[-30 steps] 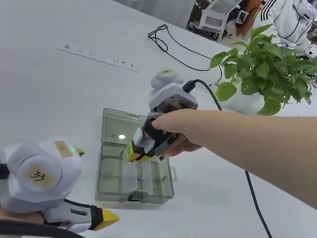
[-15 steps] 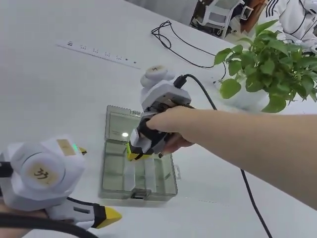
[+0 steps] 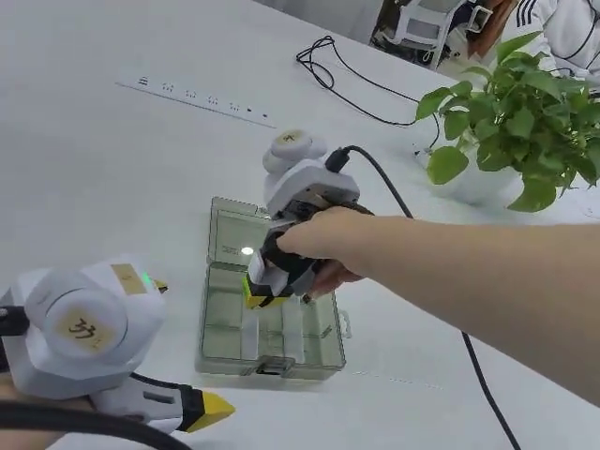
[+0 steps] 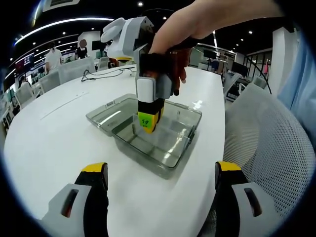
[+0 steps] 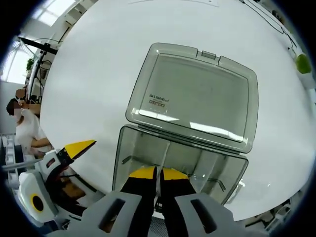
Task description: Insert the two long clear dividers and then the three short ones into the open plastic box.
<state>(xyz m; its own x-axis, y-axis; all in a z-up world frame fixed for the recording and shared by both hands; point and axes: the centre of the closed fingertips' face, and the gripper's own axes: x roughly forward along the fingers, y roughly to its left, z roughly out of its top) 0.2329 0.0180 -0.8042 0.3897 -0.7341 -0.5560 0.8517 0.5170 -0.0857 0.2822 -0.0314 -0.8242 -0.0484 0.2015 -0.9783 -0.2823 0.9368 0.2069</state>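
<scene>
Head view, starting at the left: my left claw [image 3: 185, 347] hangs low over the white table [image 3: 112, 187], jaws spread wide with nothing between them. It's near the front-left corner of the box but clear of it.

Sliding right, there's the smoky translucent plastic box [image 3: 223, 361] sitting on the table, its lid [image 3: 234, 230] laid open flat behind the tray. Inside the tray, clear partitions [image 3: 293, 328] are already standing and cutting it into cells. Clear on clear, though, so I can't count them or sort long from short.

Over the middle of the tray comes my right claw [image 3: 258, 298], pointing straight down, yellow tips dipped inside the walls. The right gripper view gives me the detail: the jaws are pinched almost together with a thin clear plastic divider [image 5: 160, 160] caught edge-on between the tips, lined up across the tray floor. The left gripper view has that claw side-on, its tip down among the cells.

My read is that we're well into the job, with some pieces seated and this one going in now. It needs pressing home and releasing, and I can't tell how many remain after it.

Far right, a leafy green potted plant [image 3: 516, 112] stands well apart from the work.
</scene>
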